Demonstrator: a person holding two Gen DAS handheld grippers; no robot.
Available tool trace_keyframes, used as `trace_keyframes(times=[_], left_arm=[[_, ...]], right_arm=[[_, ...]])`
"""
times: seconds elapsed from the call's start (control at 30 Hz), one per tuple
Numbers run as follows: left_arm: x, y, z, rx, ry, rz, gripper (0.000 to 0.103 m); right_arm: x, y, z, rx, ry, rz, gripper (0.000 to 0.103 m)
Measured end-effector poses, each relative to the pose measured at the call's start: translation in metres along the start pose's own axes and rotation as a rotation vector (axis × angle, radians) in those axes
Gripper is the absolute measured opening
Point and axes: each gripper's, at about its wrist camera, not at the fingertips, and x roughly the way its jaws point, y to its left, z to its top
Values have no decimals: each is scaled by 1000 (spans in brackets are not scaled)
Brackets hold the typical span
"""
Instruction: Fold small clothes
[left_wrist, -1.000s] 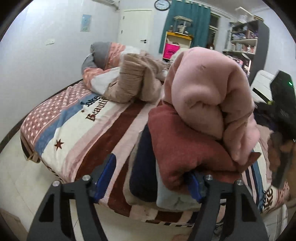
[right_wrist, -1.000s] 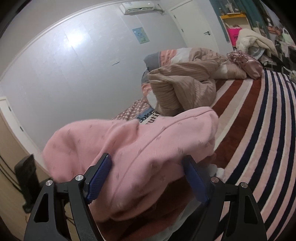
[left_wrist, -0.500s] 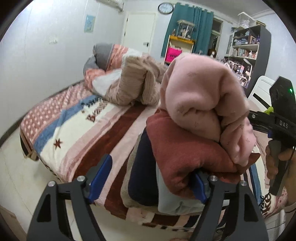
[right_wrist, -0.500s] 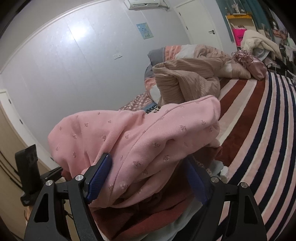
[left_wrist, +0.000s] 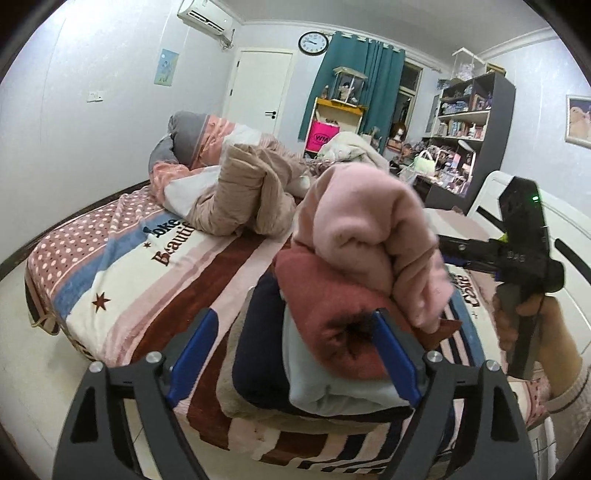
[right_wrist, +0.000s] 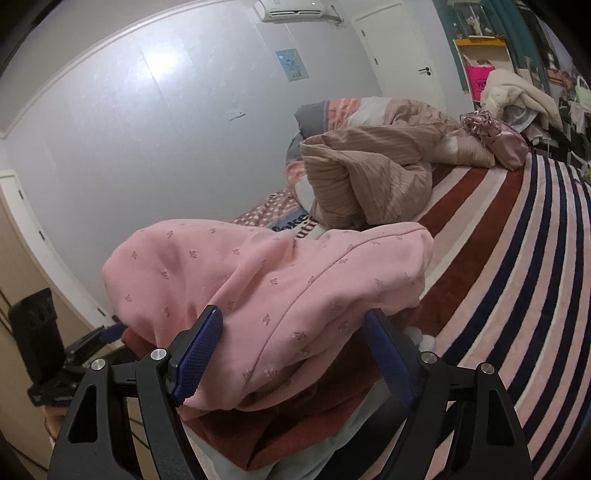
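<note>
1. A stack (left_wrist: 332, 354) of folded clothes is seen on the bed (left_wrist: 122, 280), at the near edge, directly ahead of the left tool (left_wrist: 295, 354).
2. Left tool: jaws have just been opening; held wide, the stack's end between them, left pad clear of the cloth.
3. A pink garment (right_wrist: 266, 288) is laid on top of the stack, between the pads of the right tool (right_wrist: 295, 354).
4. Right tool: held wide; a grip on the garment cannot be told.

The folded pink garment (right_wrist: 266, 280) on top of the stack is soft matt knit cloth with a tiny embroidered motif, and the dark red piece (left_wrist: 332, 306) under it looks fleecy. The striped bed cover (left_wrist: 122, 280) is plush and slightly fuzzy. Both grippers have matt black plastic frames, shiny metal screws and rough-textured blue pads (right_wrist: 195, 358).
</note>
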Motion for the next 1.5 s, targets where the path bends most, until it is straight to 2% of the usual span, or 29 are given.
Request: trace_keyframes(times=[0.23, 0.4, 0.5, 0.6, 0.8, 0.87, 1.03, 1.13, 1.3, 1.33, 1.37, 1.5], left_arm=[[-20, -12, 6, 5, -50, -32, 83], [-32, -36, 5, 51, -86, -9, 83], [-37, -57, -2, 78, -121, -4, 89], [-38, -88, -14, 101, -154, -14, 90], [-28, -177, -54, 176, -200, -69, 94], [-21, -213, -70, 199, -218, -88, 101], [-4, -301, -109, 248, -243, -142, 102], [2, -346, -130, 268, -275, -165, 102], [1, -391, -156, 305, -294, -167, 102], [0, -399, -161, 316, -290, -169, 102], [0, -401, -164, 322, -288, -171, 102], [0, -412, -175, 332, -283, -169, 102]], right_arm=[[-12, 4, 2, -26, -19, -5, 77], [-36, 4, -2, -52, -48, -24, 77], [-57, -1, -18, -72, -62, -49, 77], [-85, -9, -48, -100, -85, -105, 77], [-158, -40, -130, -129, -135, -251, 77], [-188, -53, -158, -139, -155, -318, 77], [-271, -84, -219, -190, -188, -535, 78], [-317, -93, -251, -239, -221, -643, 88], [-365, -97, -296, -245, -273, -698, 95], [-372, -97, -305, -237, -289, -706, 101], [-378, -96, -314, -228, -310, -710, 103], [-389, -91, -334, -199, -363, -719, 103]])
